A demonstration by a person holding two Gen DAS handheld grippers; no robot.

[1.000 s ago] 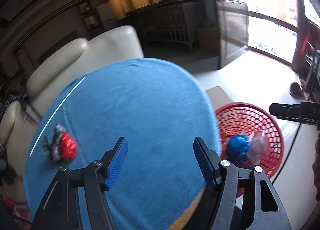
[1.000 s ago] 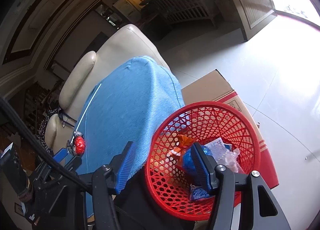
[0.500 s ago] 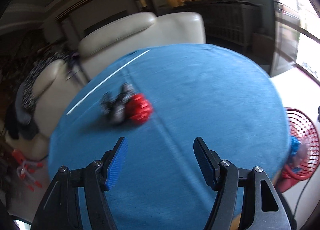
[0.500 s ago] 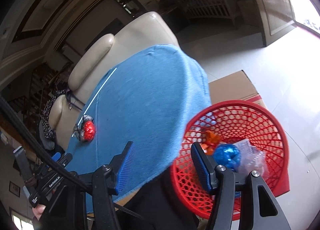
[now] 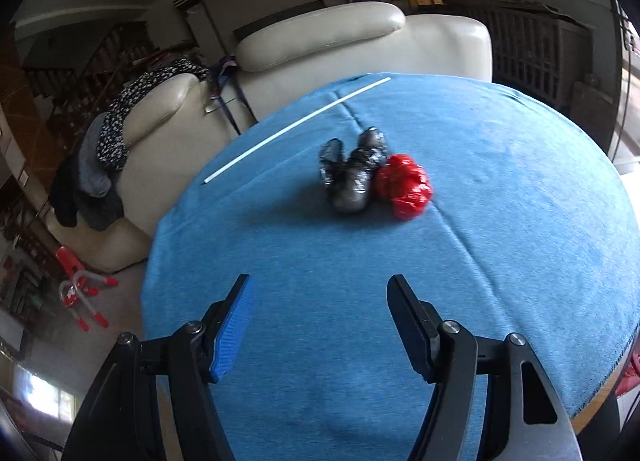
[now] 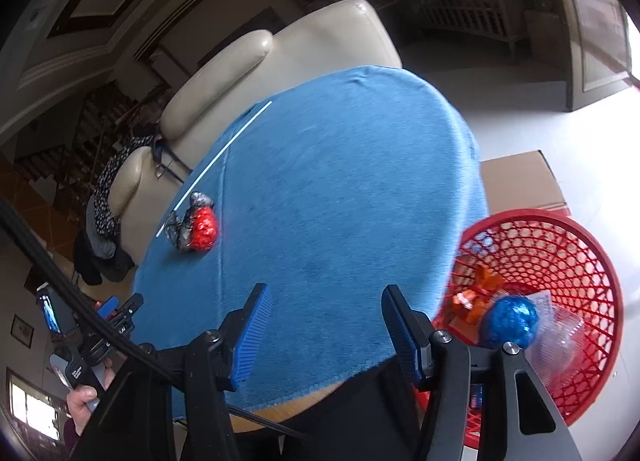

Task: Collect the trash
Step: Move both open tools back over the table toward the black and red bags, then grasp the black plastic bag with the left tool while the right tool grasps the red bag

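Note:
Two pieces of trash lie side by side on the blue-clothed round table [image 5: 500,245]: a crumpled red wrapper [image 5: 406,185] [image 6: 204,228] and a crumpled silver-black wrapper [image 5: 354,175] [image 6: 182,223] to its left. My left gripper [image 5: 320,321] is open and empty, over the cloth well short of them. My right gripper [image 6: 326,325] is open and empty above the table's near edge. The red mesh basket [image 6: 576,245] stands on the floor at the right, holding a blue foil ball [image 6: 510,321], an orange wrapper [image 6: 476,297] and a clear plastic bag [image 6: 560,335].
A thin white straw [image 5: 296,129] lies on the cloth near the far left edge. A cream sofa [image 5: 340,41] with dark clothes [image 5: 104,149] draped on it stands behind the table. A cardboard box [image 6: 520,181] sits by the basket. A hand [image 6: 86,401] holds the left gripper.
The left gripper has swung left from the basket side, bringing the two wrappers ahead of its fingers. The right gripper has moved left from over the basket to above the table edge.

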